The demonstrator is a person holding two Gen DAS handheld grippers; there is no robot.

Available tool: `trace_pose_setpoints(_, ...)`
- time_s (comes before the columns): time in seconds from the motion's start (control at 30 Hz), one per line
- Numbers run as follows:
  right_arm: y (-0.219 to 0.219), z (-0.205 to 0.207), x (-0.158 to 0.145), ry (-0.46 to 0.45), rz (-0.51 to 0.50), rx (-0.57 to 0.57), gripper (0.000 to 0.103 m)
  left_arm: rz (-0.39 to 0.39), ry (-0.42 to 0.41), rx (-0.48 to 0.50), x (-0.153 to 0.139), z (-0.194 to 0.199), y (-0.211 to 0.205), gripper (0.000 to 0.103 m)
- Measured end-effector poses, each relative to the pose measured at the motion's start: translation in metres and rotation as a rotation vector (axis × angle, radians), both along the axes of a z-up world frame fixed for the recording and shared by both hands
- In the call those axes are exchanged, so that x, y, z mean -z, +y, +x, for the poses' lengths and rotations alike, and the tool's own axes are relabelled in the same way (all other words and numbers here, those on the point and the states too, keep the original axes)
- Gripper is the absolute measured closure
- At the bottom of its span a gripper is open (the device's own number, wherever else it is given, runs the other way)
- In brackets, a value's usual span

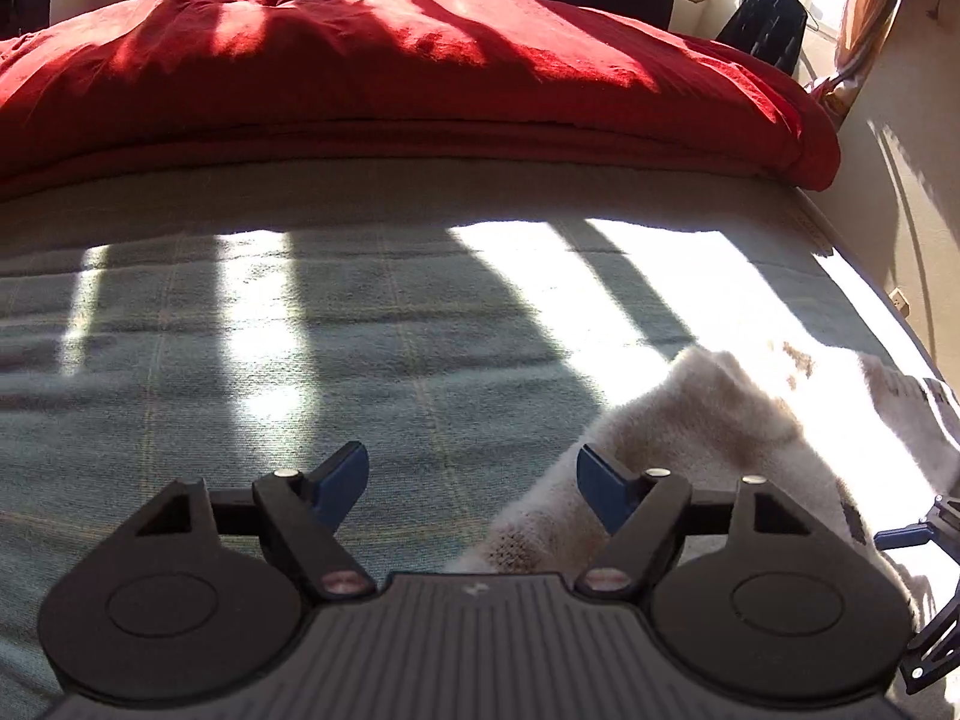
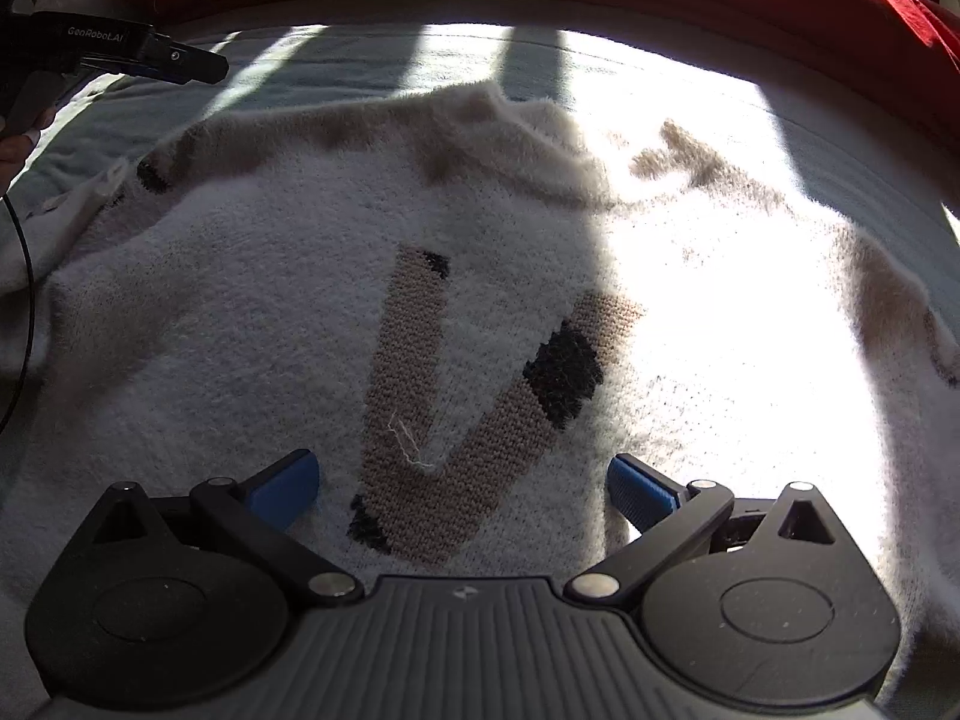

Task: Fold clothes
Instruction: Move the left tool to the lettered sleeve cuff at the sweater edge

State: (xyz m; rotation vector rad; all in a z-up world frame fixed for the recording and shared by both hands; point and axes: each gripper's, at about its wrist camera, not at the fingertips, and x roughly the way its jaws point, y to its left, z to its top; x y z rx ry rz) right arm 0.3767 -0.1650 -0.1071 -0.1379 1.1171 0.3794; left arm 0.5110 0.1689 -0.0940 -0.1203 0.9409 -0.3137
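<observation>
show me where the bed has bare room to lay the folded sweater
Bare blanket runs between the red duvet and the left gripper, left of the sweater. Under the right gripper the sweater covers nearly everything.

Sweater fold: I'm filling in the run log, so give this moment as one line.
sweater: flat on bed | left gripper: open, empty | right gripper: open over sweater

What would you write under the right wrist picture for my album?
Open right gripper hovers over a fluffy white sweater with a tan V, spread on the bed in sunlight.
</observation>
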Motion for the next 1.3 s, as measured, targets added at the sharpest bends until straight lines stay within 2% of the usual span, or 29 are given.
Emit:
trace_pose_setpoints(0.07, 0.001, 0.001, 0.001, -0.002, -0.004, 0.022, 0.000, -0.010, 0.035, -0.032, 0.011, 0.004, 0.011, 0.030)
trace_pose_setpoints(0.2, 0.003, 0.002, 0.003, -0.004, -0.011, 0.036, 0.000, 0.060, 0.095, 0.011, 0.034, 0.005, 0.008, 0.039)
trace_pose_setpoints(0.4, 0.003, 0.002, 0.003, 0.002, -0.008, 0.017, 0.000, 0.046, 0.087, 0.097, 0.033, -0.008, -0.003, 0.040)
trace_pose_setpoints(0.57, 0.003, 0.002, 0.005, 0.006, -0.009, 0.005, 0.000, 0.033, 0.099, 0.248, 0.022, -0.018, -0.012, 0.040)
trace_pose_setpoints(0.73, 0.005, 0.003, 0.007, 0.006, -0.013, -0.005, 0.000, -0.087, 0.207, 0.382, 0.022, -0.018, -0.011, 0.037)
trace_pose_setpoints(0.8, 0.005, 0.003, 0.008, 0.006, -0.015, -0.009, 0.000, -0.046, 0.207, 0.427, 0.025, -0.020, -0.018, 0.037)
trace_pose_setpoints(0.87, 0.006, 0.003, 0.008, 0.006, -0.017, -0.014, 0.000, -0.059, 0.236, 0.441, 0.029, -0.016, -0.019, 0.038)
trace_pose_setpoints(0.97, 0.006, 0.004, 0.009, 0.007, -0.020, -0.016, 0.000, -0.173, 0.277, 0.392, 0.034, -0.002, -0.008, 0.038)
trace_pose_setpoints(1.1, 0.007, 0.004, 0.010, 0.009, -0.023, -0.013, 0.000, -0.380, 0.395, 0.316, 0.054, 0.022, 0.015, 0.038)
trace_pose_setpoints(1.2, 0.008, 0.004, 0.010, 0.009, -0.024, -0.012, 0.000, -0.498, 0.475, 0.233, 0.073, 0.034, 0.030, 0.038)
trace_pose_setpoints(1.27, 0.008, 0.005, 0.010, 0.011, -0.025, -0.013, 0.000, -0.530, 0.504, 0.161, 0.082, 0.036, 0.038, 0.043)
trace_pose_setpoints(1.3, 0.008, 0.005, 0.010, 0.011, -0.025, -0.013, 0.000, -0.531, 0.517, 0.124, 0.086, 0.037, 0.041, 0.056)
